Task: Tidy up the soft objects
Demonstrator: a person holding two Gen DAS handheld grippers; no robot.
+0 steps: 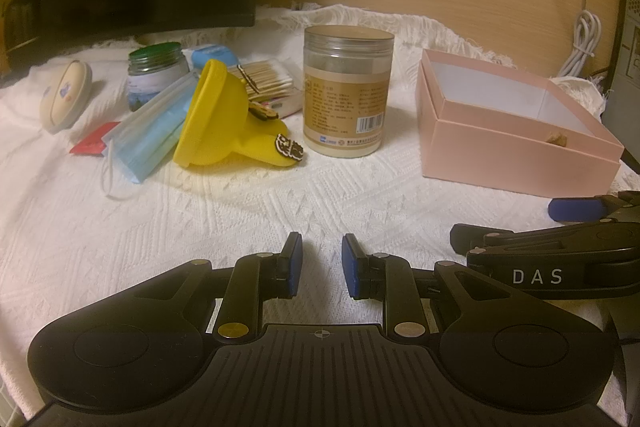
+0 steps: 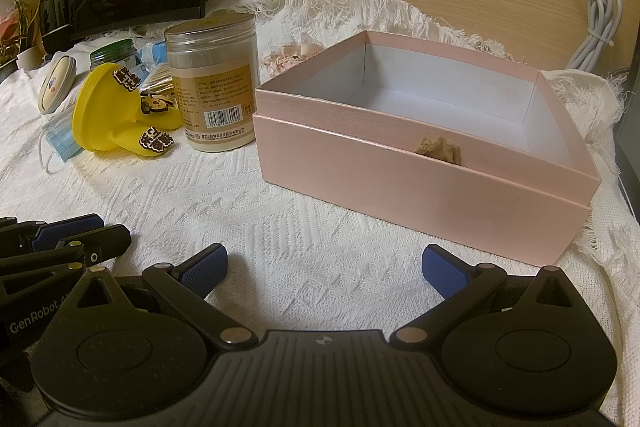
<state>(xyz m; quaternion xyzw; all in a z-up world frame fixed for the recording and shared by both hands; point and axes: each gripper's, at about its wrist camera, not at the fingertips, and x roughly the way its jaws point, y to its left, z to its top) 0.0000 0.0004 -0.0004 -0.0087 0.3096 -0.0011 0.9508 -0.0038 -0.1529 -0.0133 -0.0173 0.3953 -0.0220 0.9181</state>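
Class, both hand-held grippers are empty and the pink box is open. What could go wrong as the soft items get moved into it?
1. The face mask lies under the yellow item; pulling it may drag or tip that.
2. The jar stands between the pile and the pink box; a carry across could knock it over.
3. The mask's loop may snag.

- left gripper [image 1: 321,263]: low at 6 o'clock in its own view, jaws parted by a narrow gap, nothing between the blue pads [image 1: 295,259].
- right gripper [image 2: 324,267]: low at 6 o'clock in its own view, jaws spread wide, nothing held.
- the two sit side by side; the right shows at 3 o'clock in the left view, the left at 9 o'clock in the right view.
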